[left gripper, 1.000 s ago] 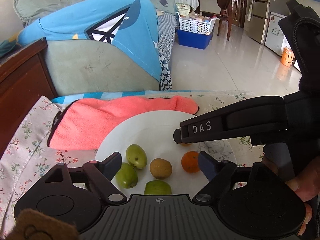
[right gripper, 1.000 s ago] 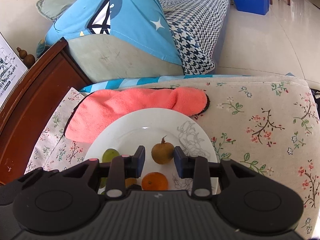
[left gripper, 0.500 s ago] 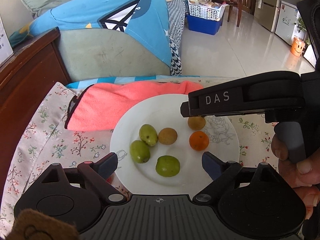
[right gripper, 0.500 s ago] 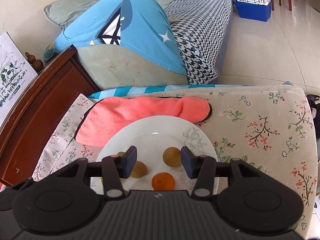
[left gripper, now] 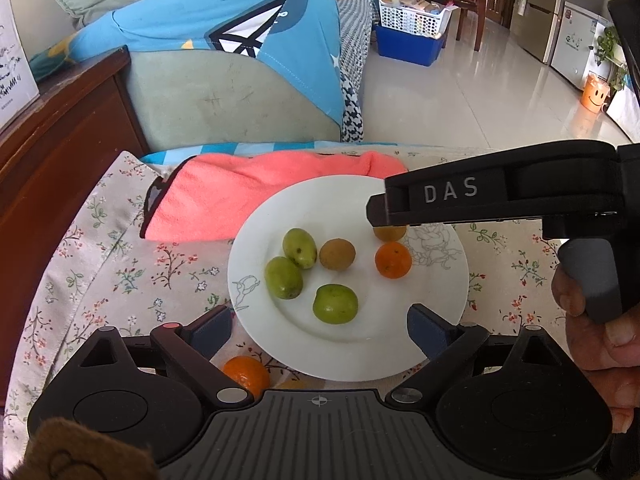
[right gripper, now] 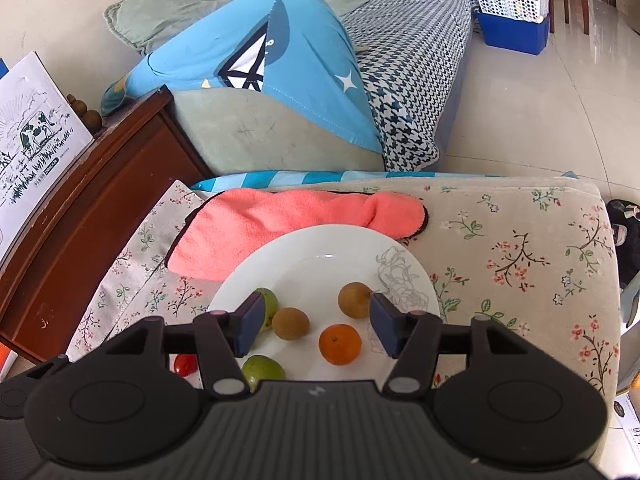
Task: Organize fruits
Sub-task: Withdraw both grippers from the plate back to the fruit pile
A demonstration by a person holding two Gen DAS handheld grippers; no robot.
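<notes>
Fruit: small, round, light, apt to roll and bruise, six pieces on the white plate (left gripper: 448, 292) at the desk's middle, one orange (left gripper: 245, 374) beside its near rim, best pinched across the middle; left claw (left gripper: 320, 330) and right claw (right gripper: 316, 326) both empty, opening

Was a surface (right gripper: 520, 240) draped in floral cloth. Bore a white plate (right gripper: 320, 248), a coral towel (right gripper: 280, 220) tucked partly beneath its far rim, a loose orange (left gripper: 246, 374) and a small red fruit (right gripper: 184, 365) off the near edge.
</notes>
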